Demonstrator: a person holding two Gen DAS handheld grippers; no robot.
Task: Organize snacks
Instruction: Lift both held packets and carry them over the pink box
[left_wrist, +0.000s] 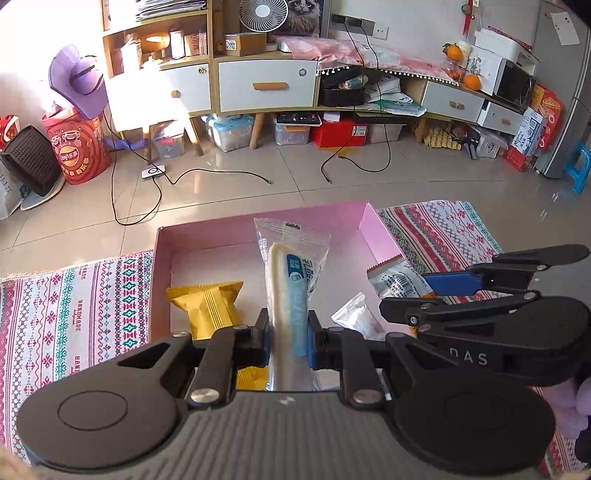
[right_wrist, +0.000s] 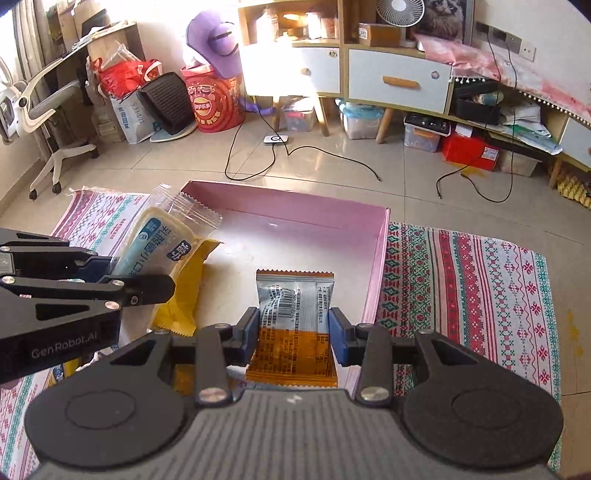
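The clear-wrapped white snack bar (left_wrist: 286, 280) stands almost upright between the pads of the left tongs (left_wrist: 288, 341), pinched low down near its bottom end, so most of its length sticks out ahead of the tongs over the pink box (left_wrist: 266, 227). The orange-and-silver packet (right_wrist: 293, 325) sits in the right tongs (right_wrist: 293, 332), gripped across its middle with its crimped top edge pointing away and its orange half hanging back toward the camera.

The likely trouble is in the release. The bar is held by a short stretch of slippery film, and it could pivot or slide out before it is low enough, then land across the yellow packet (left_wrist: 208, 306) rather than beside it. The two tongs also work close together over the box: the right one is just to the right of the left one's pads, so a sideways move by either could knock the other's load. The small silver packet (left_wrist: 356, 317) lies just right of the left tongs, under that crowded spot.

The box rests on a patterned cloth (left_wrist: 74, 306) spread over the tiled floor (left_wrist: 258, 177), not on a bench.
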